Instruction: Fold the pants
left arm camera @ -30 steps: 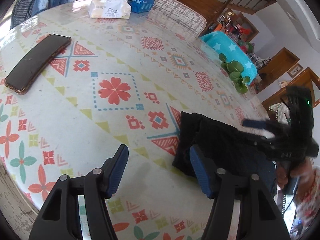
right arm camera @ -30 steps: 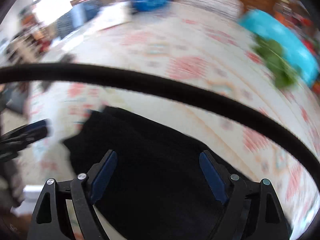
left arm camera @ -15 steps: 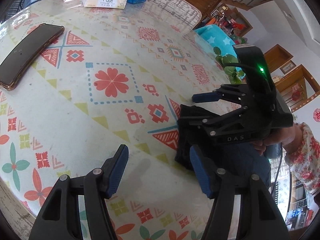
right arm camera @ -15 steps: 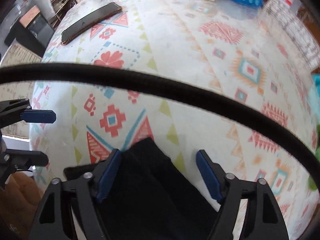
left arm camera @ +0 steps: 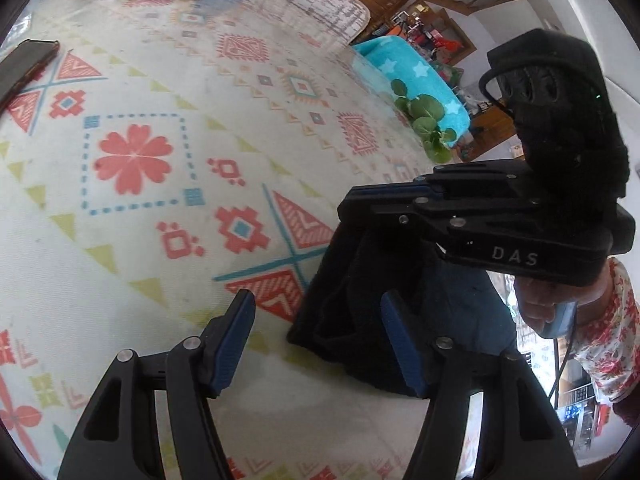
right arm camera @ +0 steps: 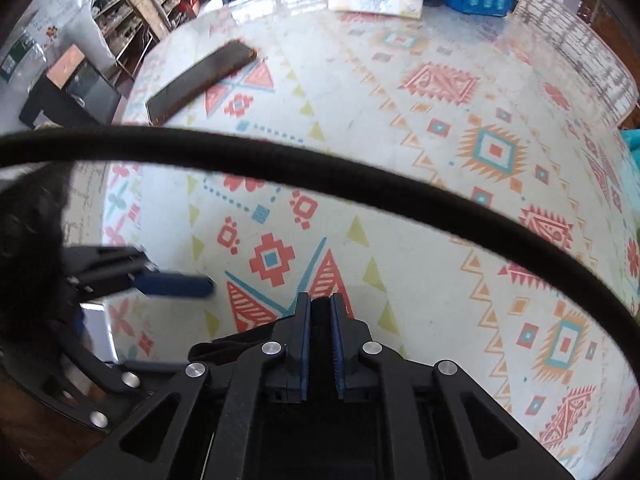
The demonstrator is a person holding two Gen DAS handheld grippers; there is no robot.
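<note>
While right tool (right arm camera: 320, 312) pinches pants (left arm camera: 360, 280), left tool (left arm camera: 316, 328) agape

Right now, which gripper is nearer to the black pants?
Right. The right gripper is shut on an edge of the black pants; the left gripper is open just beside them, not touching.

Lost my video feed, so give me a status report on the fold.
Right gripper just closed, shut on black pants. Left gripper open, one finger over the pants' edge. Phone on the tablecloth, well clear.
</note>
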